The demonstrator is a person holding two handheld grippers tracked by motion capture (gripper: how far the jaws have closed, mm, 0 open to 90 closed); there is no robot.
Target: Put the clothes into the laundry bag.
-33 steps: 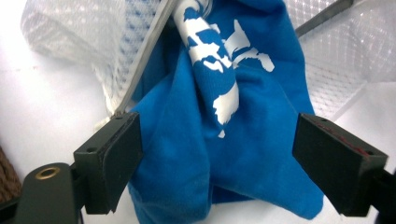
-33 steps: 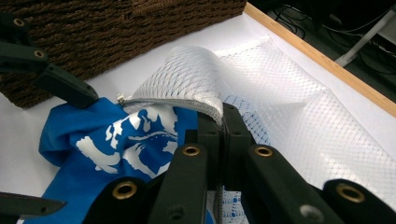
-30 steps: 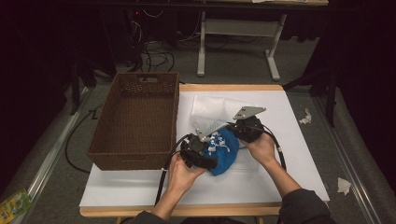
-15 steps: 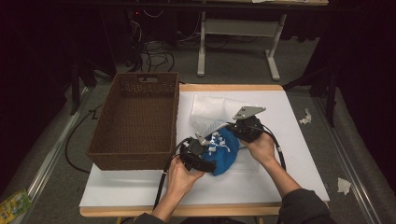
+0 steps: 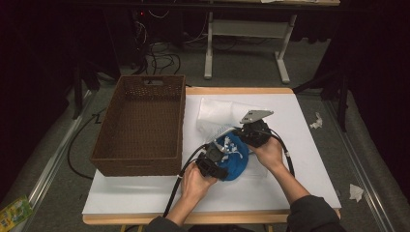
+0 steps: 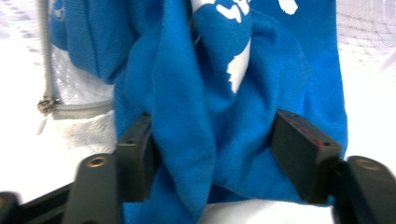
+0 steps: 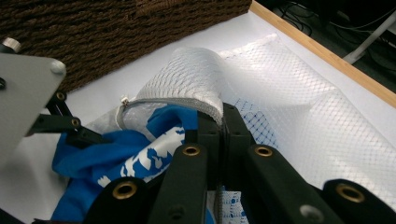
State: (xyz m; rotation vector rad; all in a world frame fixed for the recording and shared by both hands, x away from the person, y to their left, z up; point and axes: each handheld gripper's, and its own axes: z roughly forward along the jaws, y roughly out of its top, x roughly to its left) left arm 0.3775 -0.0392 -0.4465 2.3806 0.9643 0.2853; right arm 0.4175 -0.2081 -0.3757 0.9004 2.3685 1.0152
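The left tool [image 6: 212, 149] has just been closing, its jaws bunching the blue white-printed cloth [image 6: 219, 98] on the white bench [image 5: 145, 198]. The right tool [image 7: 223, 122] is clamped on the white mesh zip bag's [image 7: 289, 107] rim.

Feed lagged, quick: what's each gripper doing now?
Left gripper: jaws closing around blue cloth, pressing it.
Right gripper: shut on mesh bag.
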